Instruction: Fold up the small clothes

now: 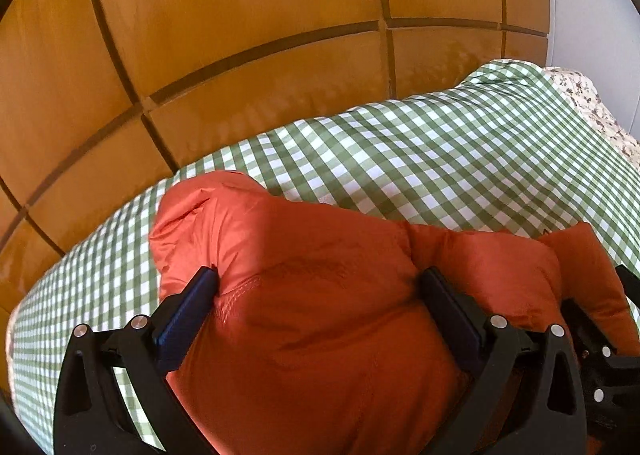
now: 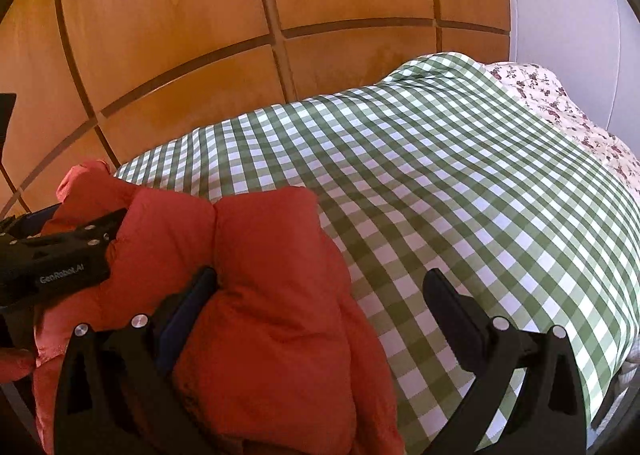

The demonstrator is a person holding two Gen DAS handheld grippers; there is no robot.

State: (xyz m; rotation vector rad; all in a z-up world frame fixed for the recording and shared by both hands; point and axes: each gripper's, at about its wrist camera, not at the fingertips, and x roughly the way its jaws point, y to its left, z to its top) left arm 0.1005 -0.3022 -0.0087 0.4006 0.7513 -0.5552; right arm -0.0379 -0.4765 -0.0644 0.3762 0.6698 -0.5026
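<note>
An orange puffy garment [image 1: 312, 295] lies bunched on a green-and-white checked cloth [image 1: 440, 159]. My left gripper [image 1: 320, 279] is open, its two fingers wide apart on either side of a bulge of the garment. In the right wrist view the garment [image 2: 260, 287] lies at the lower left. My right gripper [image 2: 320, 279] is open; its left finger [image 2: 192, 303] rests against the garment and its right finger [image 2: 452, 307] is over the checked cloth [image 2: 460, 175]. The left gripper's black body [image 2: 60, 255] rests on the garment at the left.
The checked cloth covers a bed or table against an orange-brown panelled wall [image 1: 240, 15]. A floral sheet [image 2: 560, 107] shows at the far right edge. A white wall [image 2: 568, 15] stands at the right.
</note>
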